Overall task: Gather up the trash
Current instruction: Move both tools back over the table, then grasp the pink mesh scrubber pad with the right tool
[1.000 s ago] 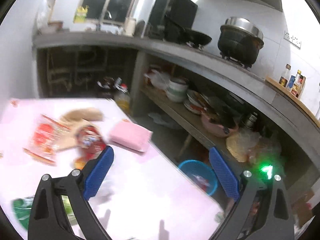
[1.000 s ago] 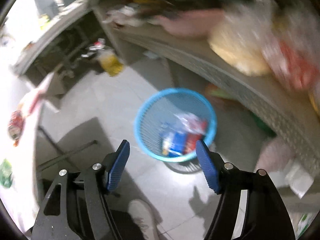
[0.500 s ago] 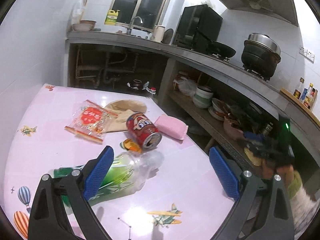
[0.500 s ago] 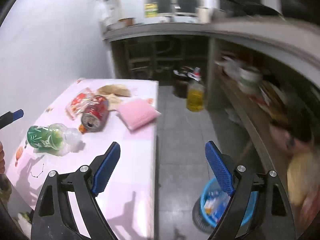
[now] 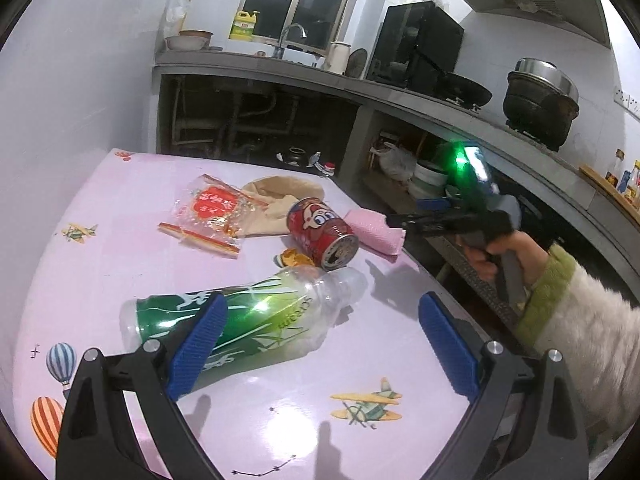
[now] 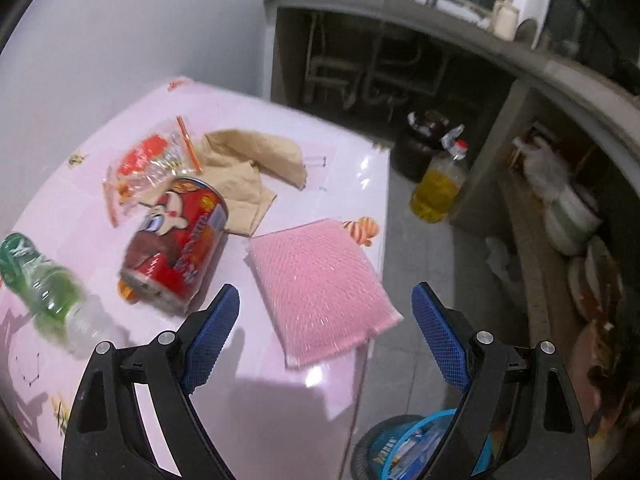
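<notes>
Both claws, left [image 5: 320,348] and right [image 6: 324,332], gape empty; crushed green plastic bottle [image 5: 240,320], red can [image 5: 322,232], pink packet [image 6: 320,280] await blue mesh bin [image 6: 416,448].

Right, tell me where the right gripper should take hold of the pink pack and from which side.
Grip the pink pack across its overhanging corner at the table edge, coming from the floor side. It lies flat, so there is little to pinch from above; only that corner leaves room under it. The right gripper is open.
</notes>
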`<state>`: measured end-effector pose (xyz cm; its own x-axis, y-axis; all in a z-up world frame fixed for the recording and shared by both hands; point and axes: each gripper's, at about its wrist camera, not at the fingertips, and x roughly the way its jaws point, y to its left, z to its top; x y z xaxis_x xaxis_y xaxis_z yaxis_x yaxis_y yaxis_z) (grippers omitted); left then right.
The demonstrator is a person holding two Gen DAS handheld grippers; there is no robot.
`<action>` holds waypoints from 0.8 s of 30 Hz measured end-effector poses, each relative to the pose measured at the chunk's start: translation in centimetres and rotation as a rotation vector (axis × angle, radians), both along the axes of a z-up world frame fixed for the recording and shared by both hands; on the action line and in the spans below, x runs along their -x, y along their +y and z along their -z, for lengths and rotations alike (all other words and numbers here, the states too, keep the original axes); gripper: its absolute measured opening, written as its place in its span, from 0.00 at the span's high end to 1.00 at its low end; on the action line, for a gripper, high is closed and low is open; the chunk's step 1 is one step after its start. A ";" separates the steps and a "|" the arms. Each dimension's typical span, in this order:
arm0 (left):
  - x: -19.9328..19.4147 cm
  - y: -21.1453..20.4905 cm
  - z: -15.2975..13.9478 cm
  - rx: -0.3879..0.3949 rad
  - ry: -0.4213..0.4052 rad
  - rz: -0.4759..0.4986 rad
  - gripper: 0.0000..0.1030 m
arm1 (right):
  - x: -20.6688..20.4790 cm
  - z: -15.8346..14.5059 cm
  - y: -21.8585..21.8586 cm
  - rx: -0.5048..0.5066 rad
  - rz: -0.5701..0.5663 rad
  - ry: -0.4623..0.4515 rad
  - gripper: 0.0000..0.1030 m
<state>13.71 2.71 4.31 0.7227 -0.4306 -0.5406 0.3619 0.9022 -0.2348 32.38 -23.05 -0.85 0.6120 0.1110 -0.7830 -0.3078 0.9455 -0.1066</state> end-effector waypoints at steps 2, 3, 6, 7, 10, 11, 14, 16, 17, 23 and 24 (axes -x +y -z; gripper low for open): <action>0.1 0.2 -0.1 -0.013 -0.015 -0.002 0.09 | -1.2 0.8 0.2 -0.007 0.011 0.035 0.18; 0.2 0.4 -0.2 -0.017 -0.022 -0.002 0.09 | -2.0 1.3 0.3 -0.010 0.021 0.058 0.18; 0.4 0.8 -0.1 -0.018 -0.031 -0.005 0.09 | -3.4 2.4 0.1 -0.046 0.053 0.109 0.18; 0.3 1.0 -0.1 -0.018 -0.031 -0.006 0.09 | -3.8 2.6 0.1 -0.052 0.061 0.120 0.18; 0.3 1.4 -0.1 -0.009 -0.030 -0.007 0.09 | -4.2 3.1 -0.1 -0.062 0.069 0.138 0.18; 0.4 1.5 -0.2 -0.005 -0.032 -0.005 0.09 | -4.3 3.1 -0.1 -0.065 0.072 0.141 0.18; 0.5 1.8 -0.3 0.002 -0.037 -0.002 0.09 | -4.0 2.9 -0.1 -0.067 0.071 0.144 0.20; 0.6 1.8 -0.3 0.003 -0.036 -0.002 0.09 | -3.8 3.0 0.2 -0.055 0.065 0.144 0.22; 0.6 1.8 -0.3 0.004 -0.034 -0.003 0.09 | -3.6 3.0 0.3 -0.051 0.063 0.141 0.23; 0.3 1.8 -0.2 0.017 -0.021 -0.008 0.09 | -2.5 3.1 0.6 -0.049 0.064 0.141 0.24; 0.3 1.9 -0.3 0.018 -0.022 -0.009 0.09 | -2.2 3.1 0.6 -0.057 0.073 0.145 0.24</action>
